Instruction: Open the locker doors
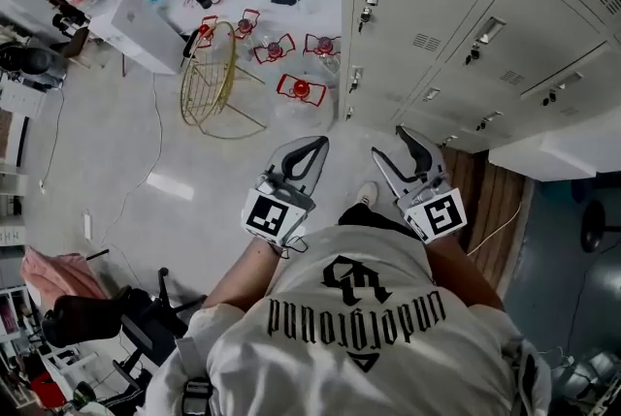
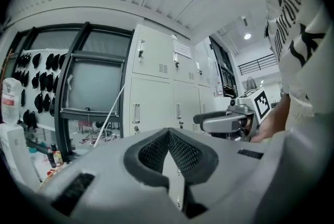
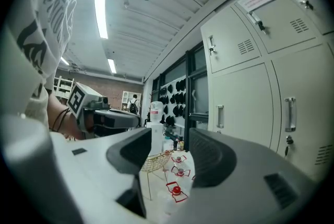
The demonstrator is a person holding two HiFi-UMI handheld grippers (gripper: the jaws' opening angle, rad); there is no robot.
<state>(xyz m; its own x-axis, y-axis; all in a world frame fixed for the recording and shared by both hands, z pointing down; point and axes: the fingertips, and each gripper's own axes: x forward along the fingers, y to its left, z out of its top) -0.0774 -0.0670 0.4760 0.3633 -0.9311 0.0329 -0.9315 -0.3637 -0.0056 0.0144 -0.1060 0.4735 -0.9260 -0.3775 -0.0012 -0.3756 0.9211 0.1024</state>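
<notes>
A bank of grey lockers (image 1: pixel 437 26) fills the upper right of the head view, every door shut, with small handles and keys on them. The same lockers (image 2: pixel 156 97) stand ahead in the left gripper view and at the right, as lockers (image 3: pixel 250 92), in the right gripper view. My left gripper (image 1: pixel 315 150) is held level in front of the person, its jaws meeting at the tips with nothing between them (image 2: pixel 168 137). My right gripper (image 1: pixel 393 144) is beside it, nearer the lockers, jaws apart and empty (image 3: pixel 169 137). Neither touches a door.
A gold wire chair (image 1: pixel 209 75) and several red-capped bottles (image 1: pixel 301 89) sit on the floor left of the lockers. A white box (image 1: pixel 136 31) stands at the back left, a black office chair (image 1: pixel 116 317) at the lower left. A white ledge (image 1: pixel 563 152) juts out at the right.
</notes>
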